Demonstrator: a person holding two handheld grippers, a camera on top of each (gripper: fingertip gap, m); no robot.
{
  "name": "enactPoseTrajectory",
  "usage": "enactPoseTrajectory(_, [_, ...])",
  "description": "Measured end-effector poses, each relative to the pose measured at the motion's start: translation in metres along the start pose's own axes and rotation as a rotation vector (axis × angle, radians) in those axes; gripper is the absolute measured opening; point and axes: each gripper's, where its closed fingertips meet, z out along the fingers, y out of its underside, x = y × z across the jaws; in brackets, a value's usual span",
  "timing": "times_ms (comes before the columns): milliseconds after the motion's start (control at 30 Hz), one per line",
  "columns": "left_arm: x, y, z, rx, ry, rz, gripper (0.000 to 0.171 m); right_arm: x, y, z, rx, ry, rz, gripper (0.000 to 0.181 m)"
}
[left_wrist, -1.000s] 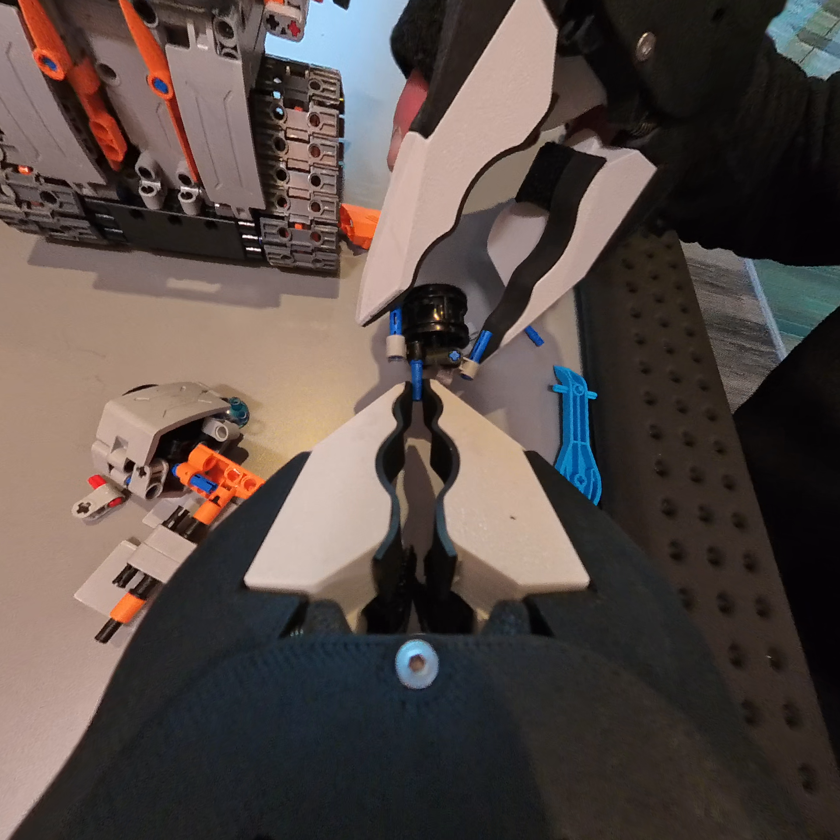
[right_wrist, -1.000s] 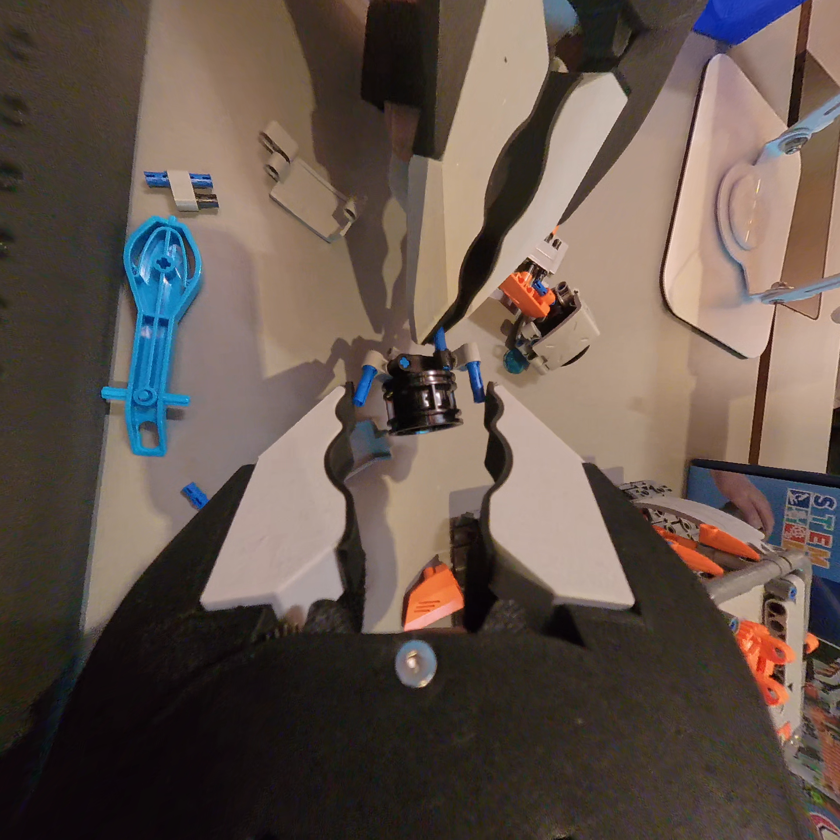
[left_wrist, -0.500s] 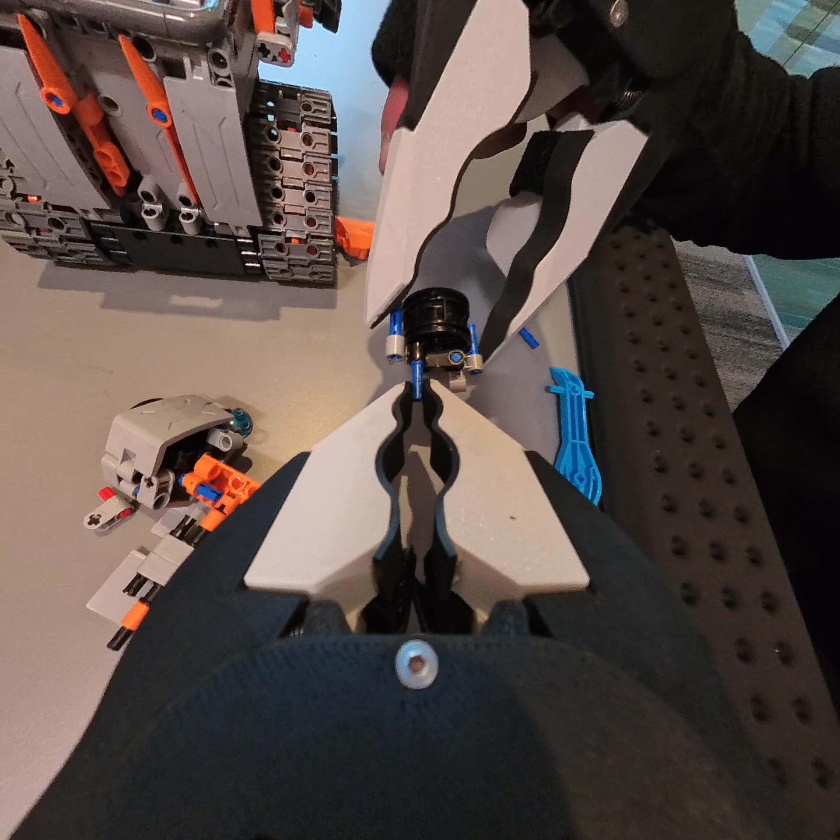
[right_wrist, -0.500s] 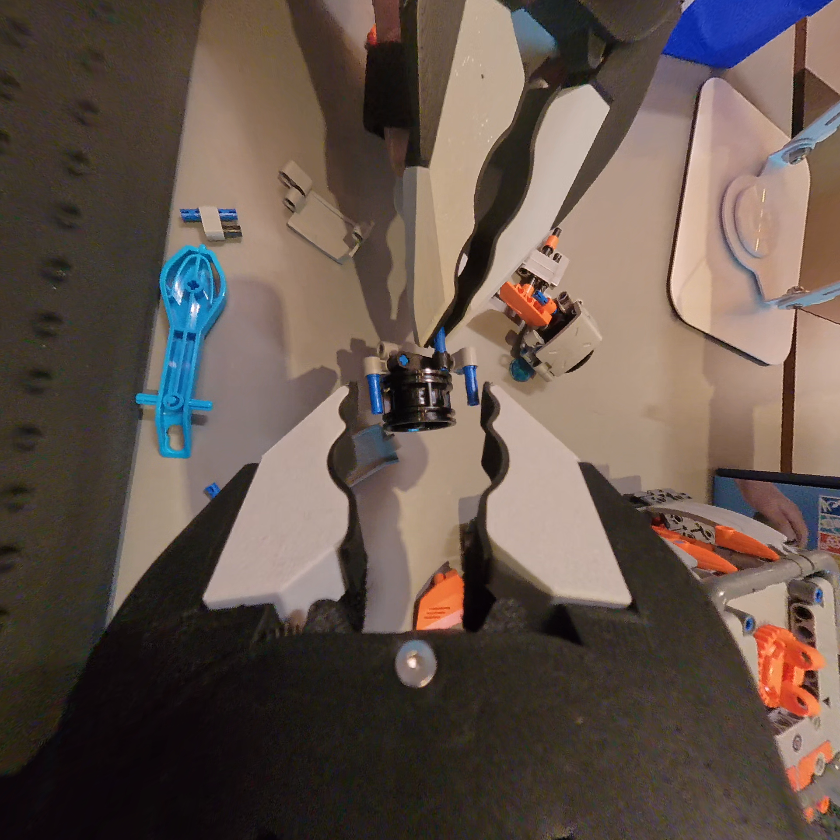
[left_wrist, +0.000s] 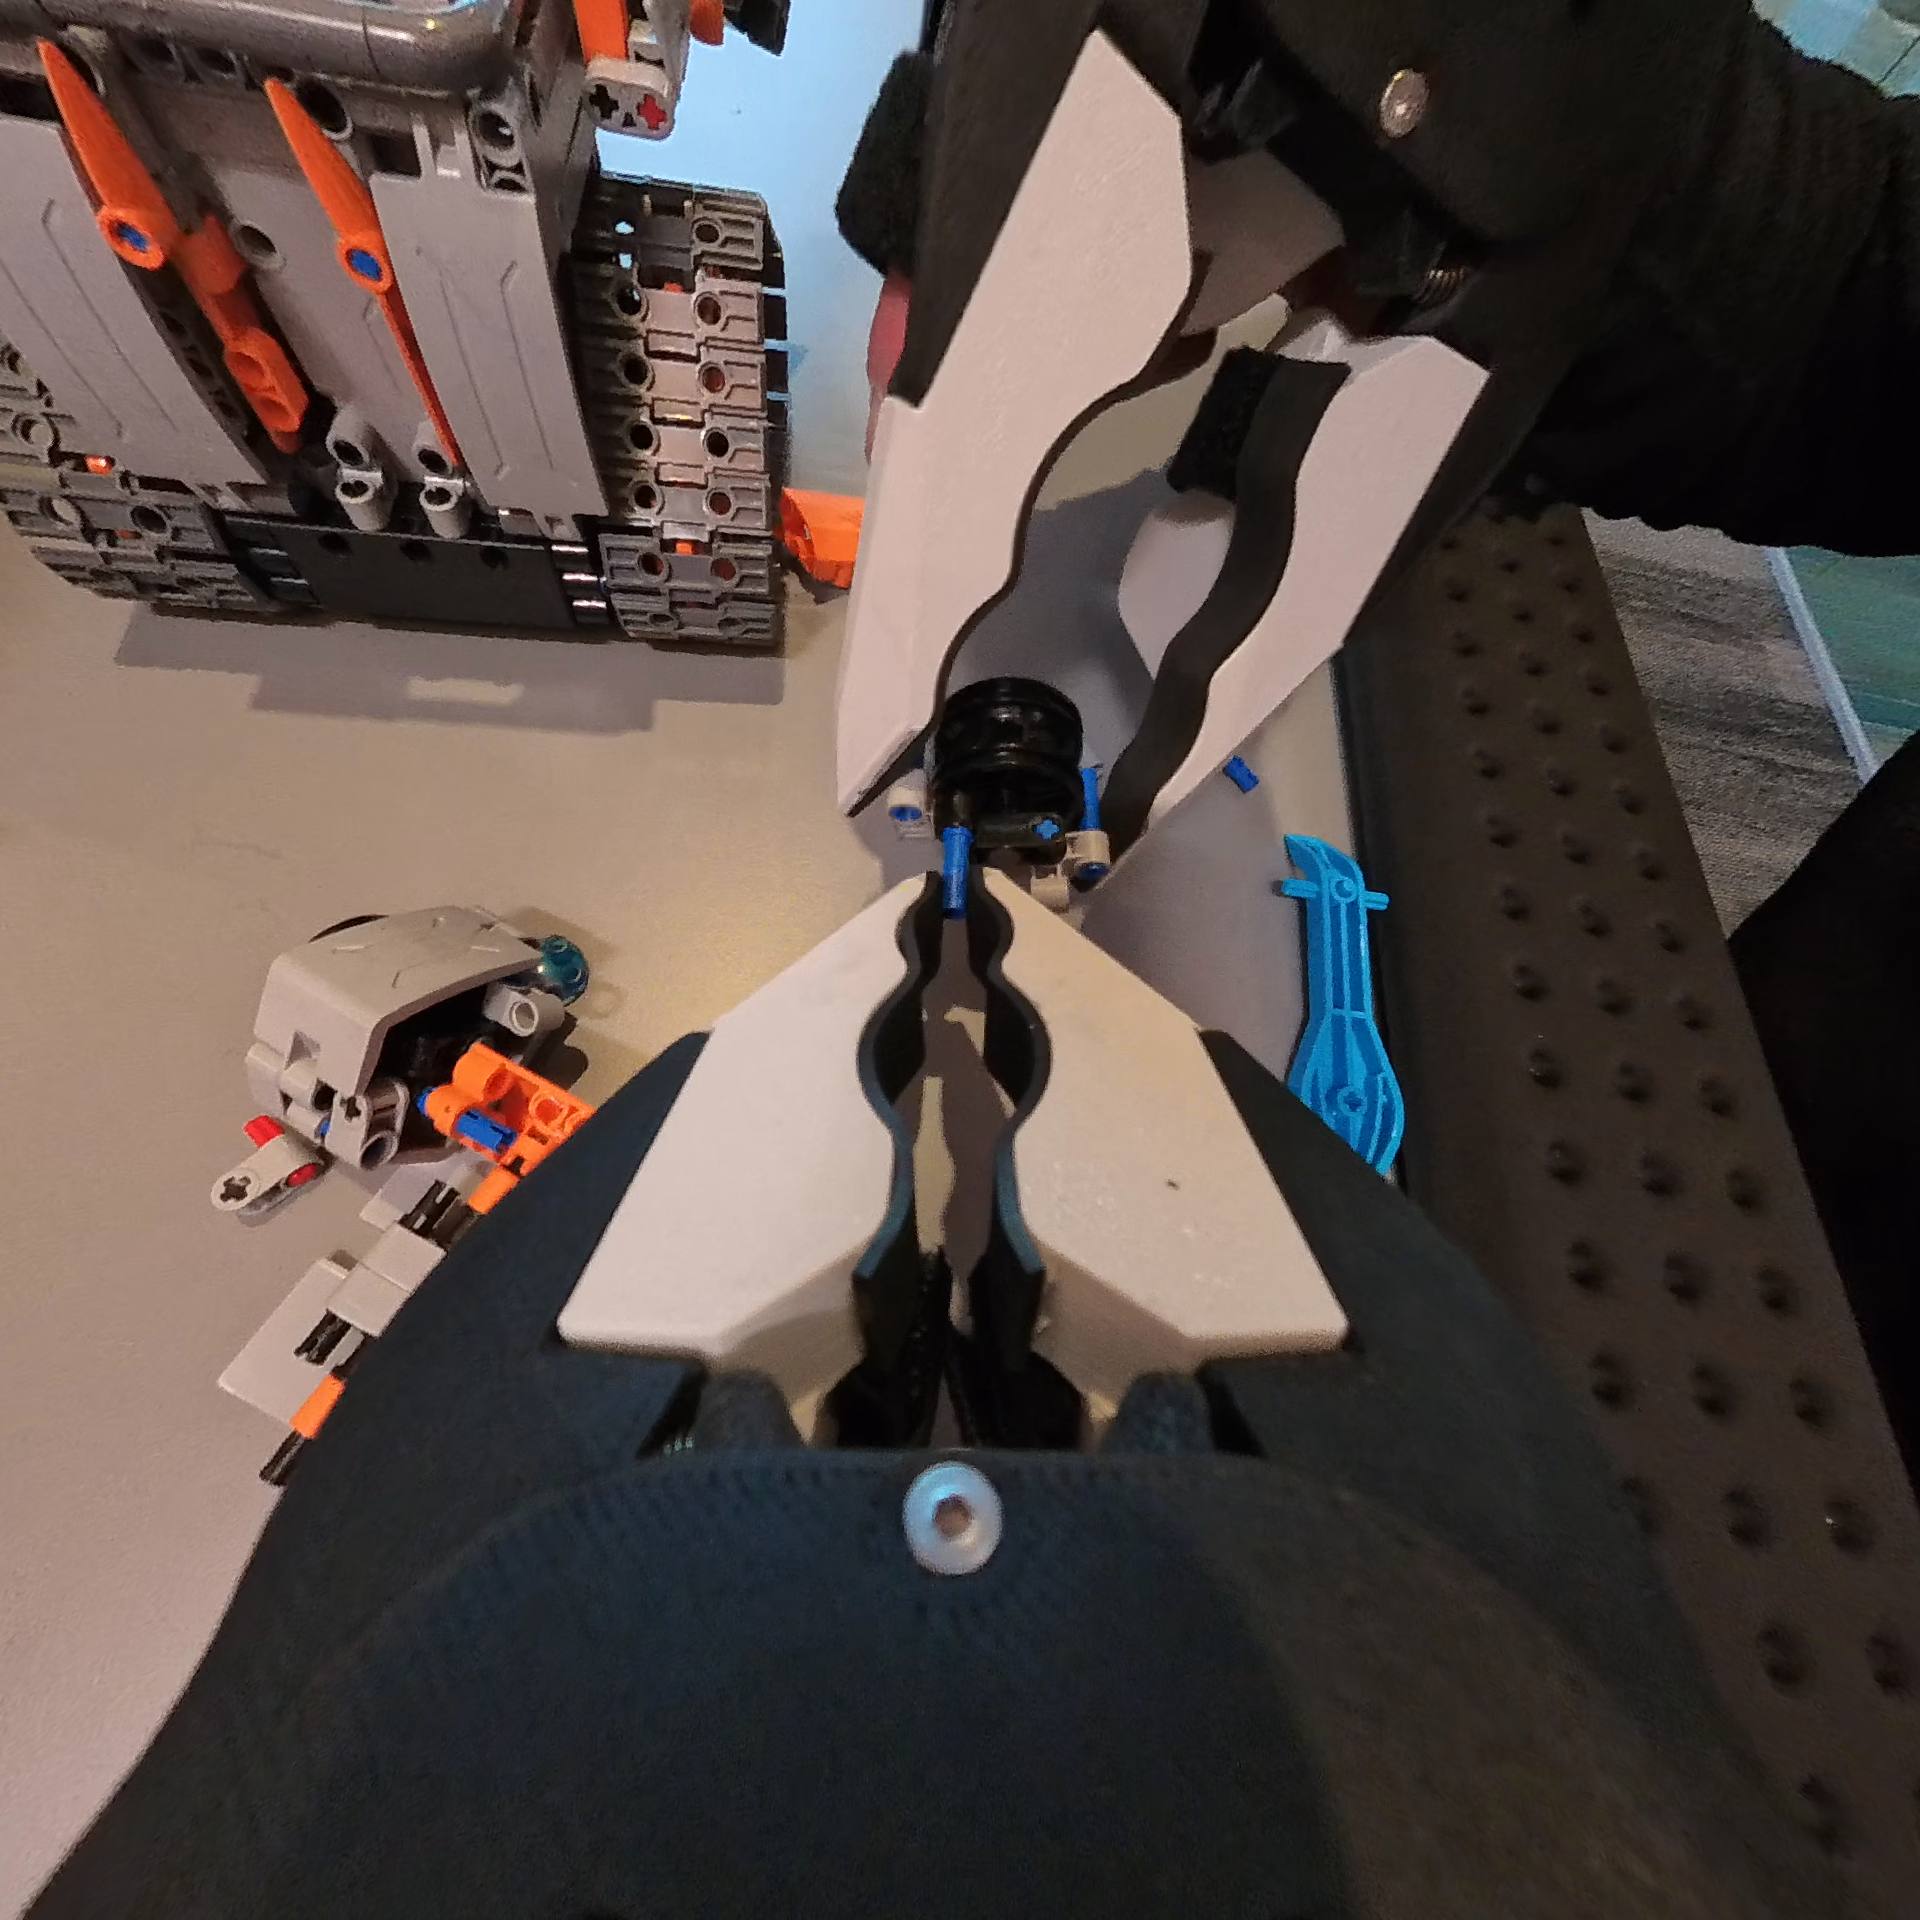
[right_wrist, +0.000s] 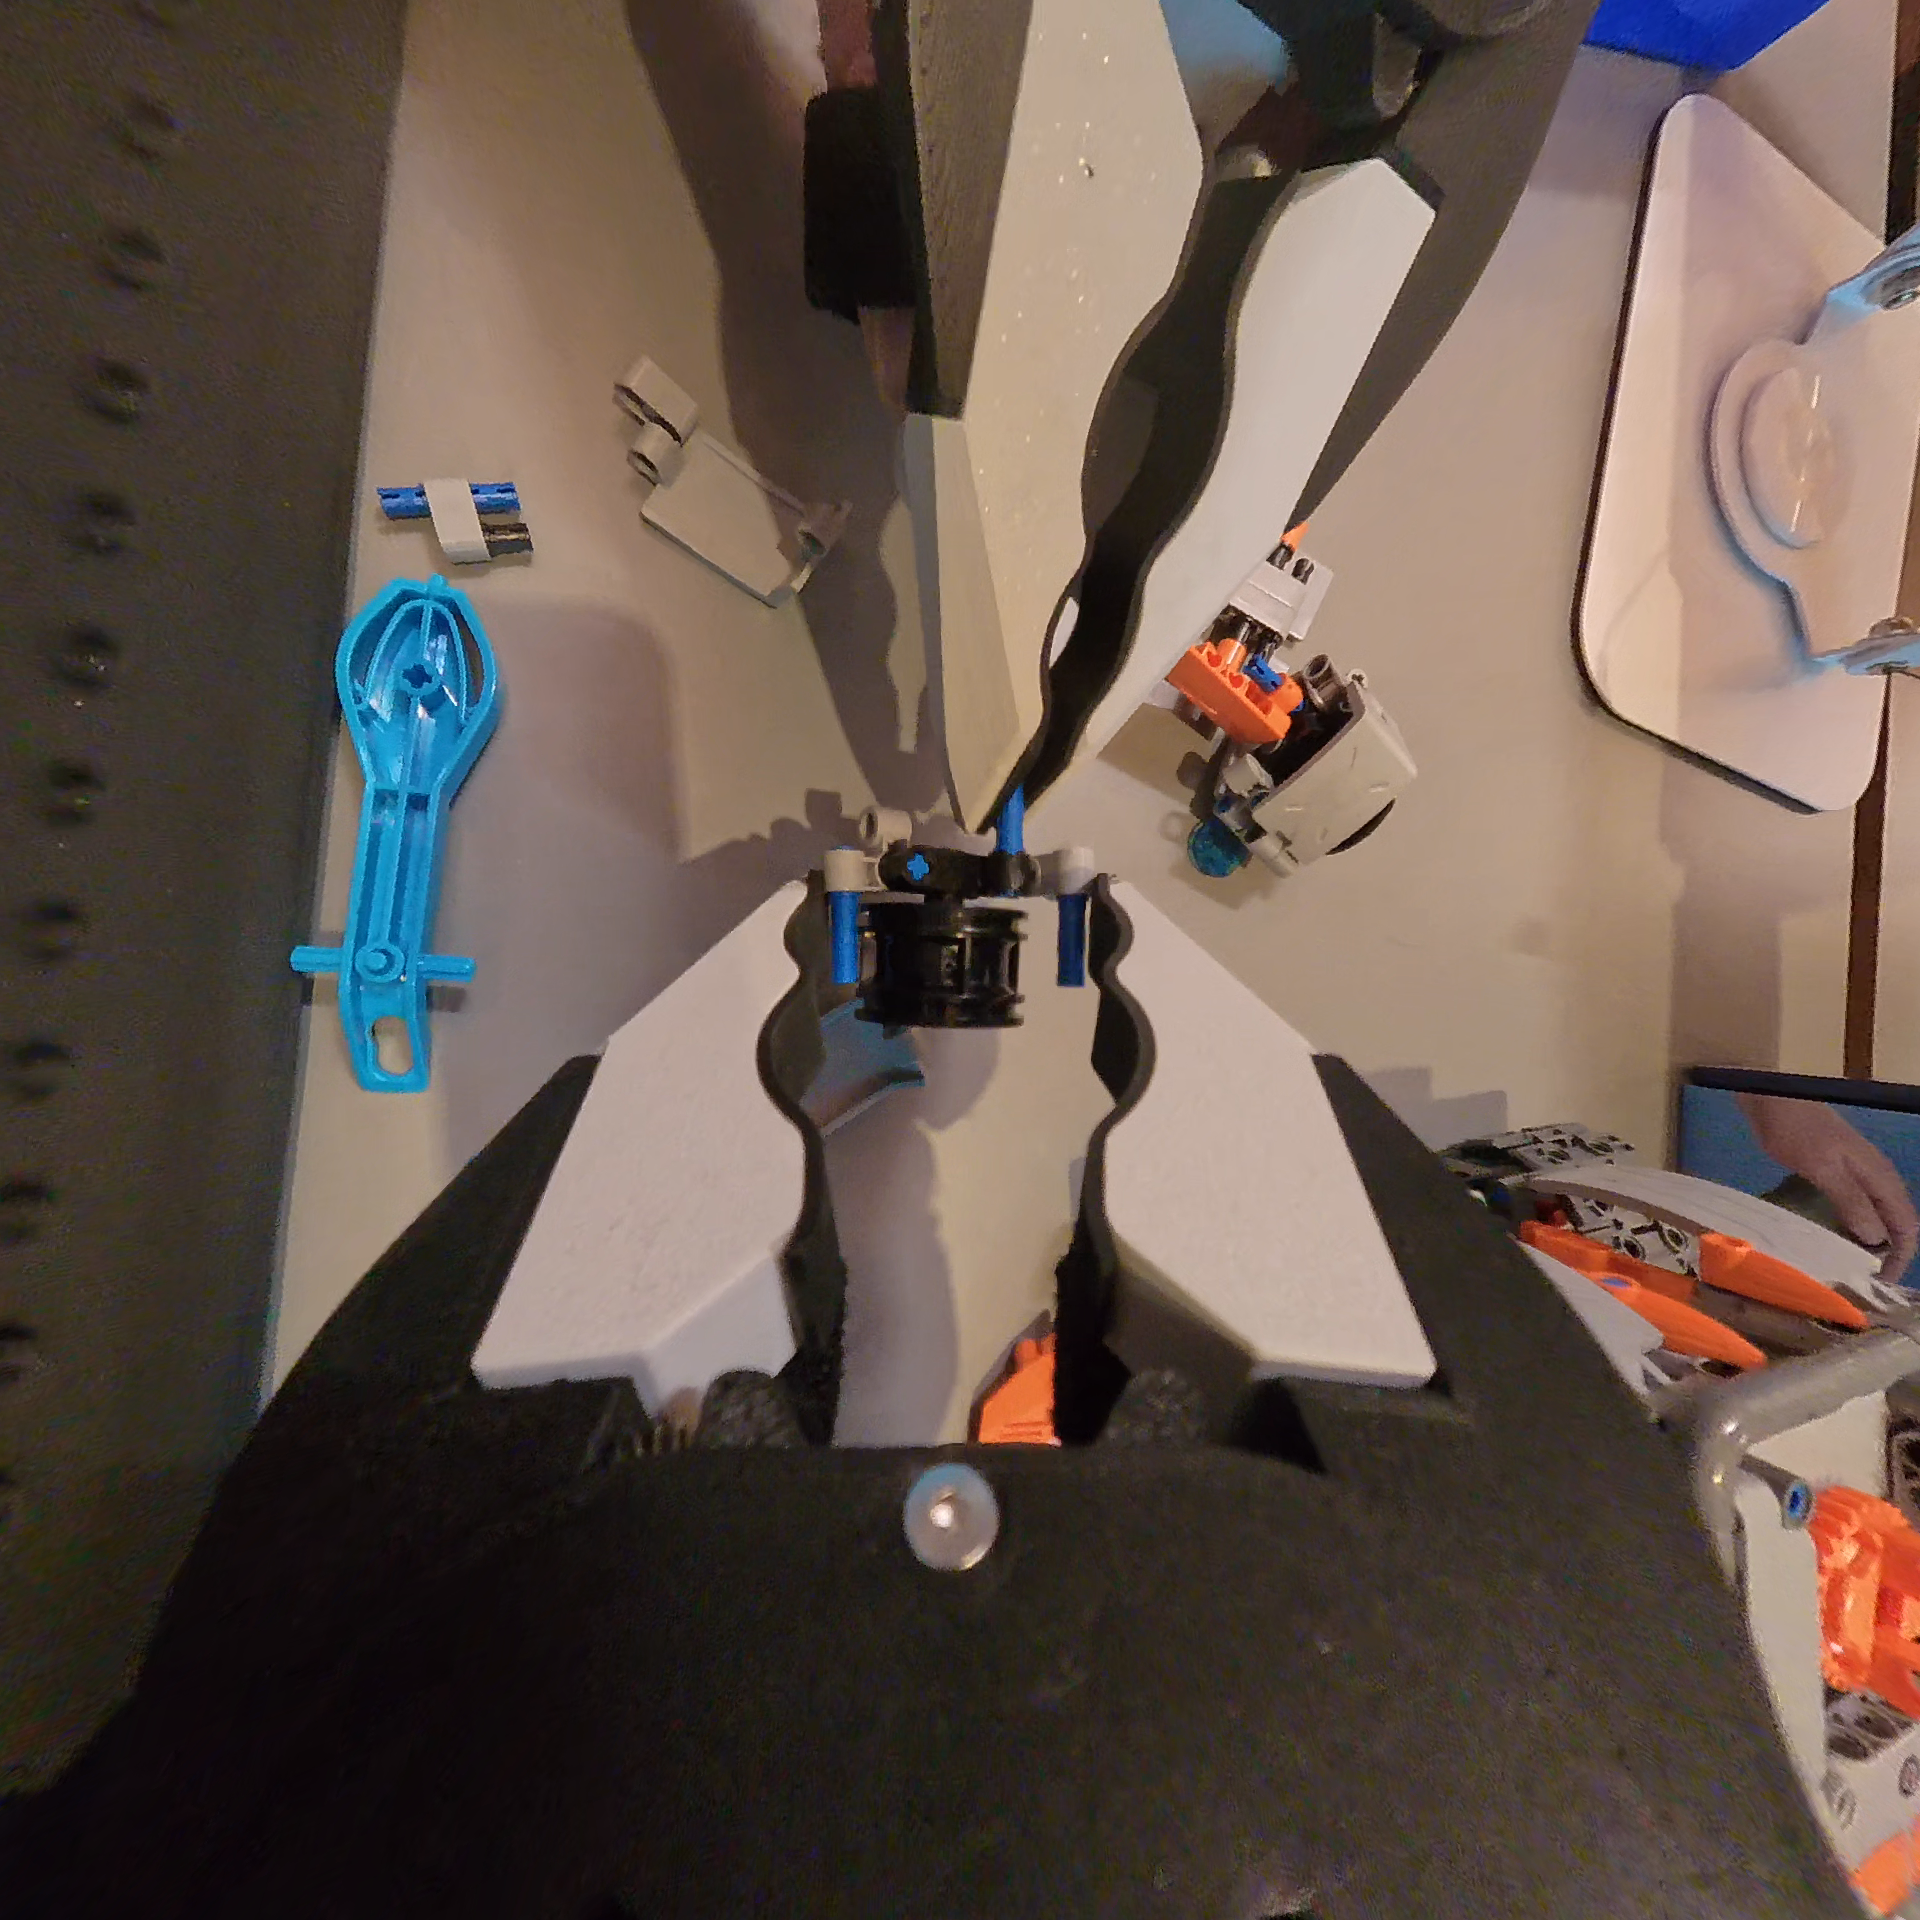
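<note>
The left gripper (left_wrist: 954, 902) pinches a blue pin (left_wrist: 955, 858) on the black wheel hub (right_wrist: 943, 964), held above the desk (left_wrist: 436, 790). The right gripper (right_wrist: 951, 914) has its fingers spread around the hub. No legible writing.

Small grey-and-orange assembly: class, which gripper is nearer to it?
Left. The left gripper, shut on a blue pin, hangs beside the assembly, one finger overlapping it; the right gripper sits farther off, open around the black hub.

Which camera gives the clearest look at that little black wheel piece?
The right wrist view: the black wheel piece sits centred, unobstructed between open fingers. In the left wrist view it is farther off, partly hidden by the other gripper's finger.
</note>
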Motion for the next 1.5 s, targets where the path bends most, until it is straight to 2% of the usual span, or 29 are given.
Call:
enactPoseTrajectory(500, [-0.005, 0.004, 0.003, -0.032, -0.049, 0.029, 0.002, 0.0, 0.002, 0.007, -0.055, 0.006, 0.067, 0.048])
enactPoseTrajectory(1033, [0.004, 0.006, 0.004, -0.028, 0.037, 0.05, 0.002, -0.007, -0.001, 0.003, -0.02, -0.03, 0.016, 0.048])
enactPoseTrajectory(1200, [0.006, 0.022, 0.002, -0.104, 0.102, 0.009, 0.001, 0.002, -0.002, -0.016, 0.025, -0.008, 0.069, 0.06])
enactPoseTrajectory(1400, [0.01, 0.043, 0.004, -0.213, 0.14, -0.042, 0.002, -0.005, 0.024, -0.025, -0.036, -0.072, 0.142, 0.05])
enactPoseTrajectory(1500, [0.009, 0.047, 0.003, -0.241, 0.138, -0.039, 0.015, -0.008, 0.033, -0.018, -0.08, -0.085, 0.141, 0.047])
